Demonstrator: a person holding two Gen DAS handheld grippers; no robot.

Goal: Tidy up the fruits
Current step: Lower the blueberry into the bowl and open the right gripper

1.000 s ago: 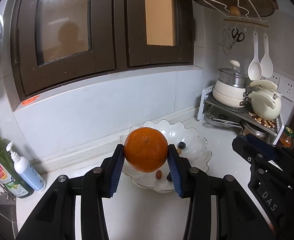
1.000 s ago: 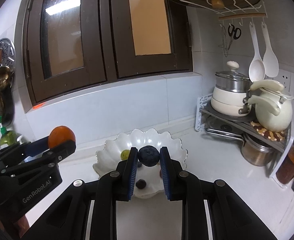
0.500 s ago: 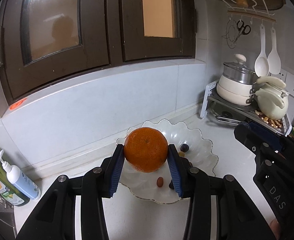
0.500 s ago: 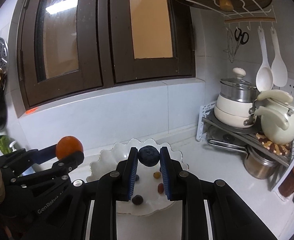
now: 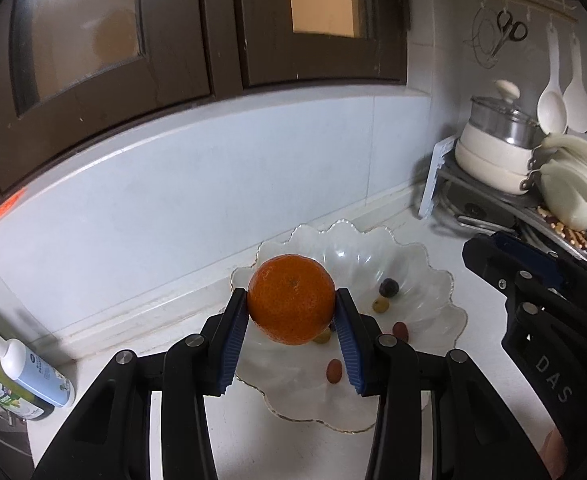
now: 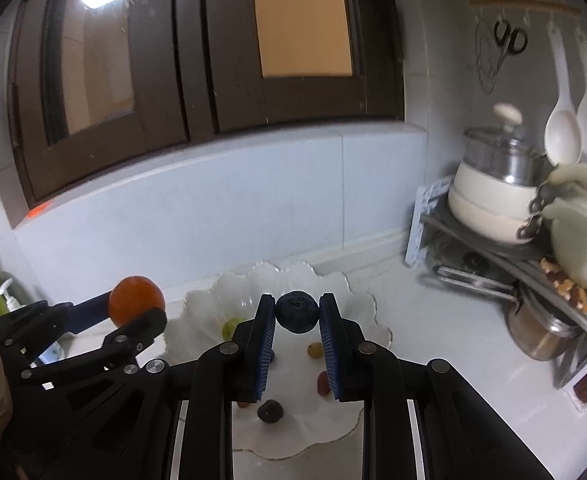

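Note:
My left gripper (image 5: pixel 292 312) is shut on an orange (image 5: pixel 291 304) and holds it above the near left part of a scalloped glass bowl (image 5: pixel 433 280) on the white counter. My right gripper (image 6: pixel 296 314) is shut on a dark blueberry (image 6: pixel 296 312) above the same bowl (image 6: pixel 357 304). Several small fruits lie in the bowl: a dark grape (image 5: pixel 389 288), a green grape (image 5: pixel 381 305) and reddish ones (image 5: pixel 334 370). The left gripper with the orange (image 6: pixel 135 300) shows at the left of the right wrist view; the right gripper body (image 5: pixel 533 300) shows at the right of the left wrist view.
A metal rack (image 5: pixel 505 200) with a white pot, a cream kettle and nuts stands at the right. Ladles and scissors hang on the wall above it. A pump bottle (image 5: pixel 25 368) and a green bottle stand at the left. Dark cabinets hang over the tiled backsplash.
Both grippers have tilted down and moved closer over the bowl, still holding their fruit. The bowl sits lower and larger in both views.

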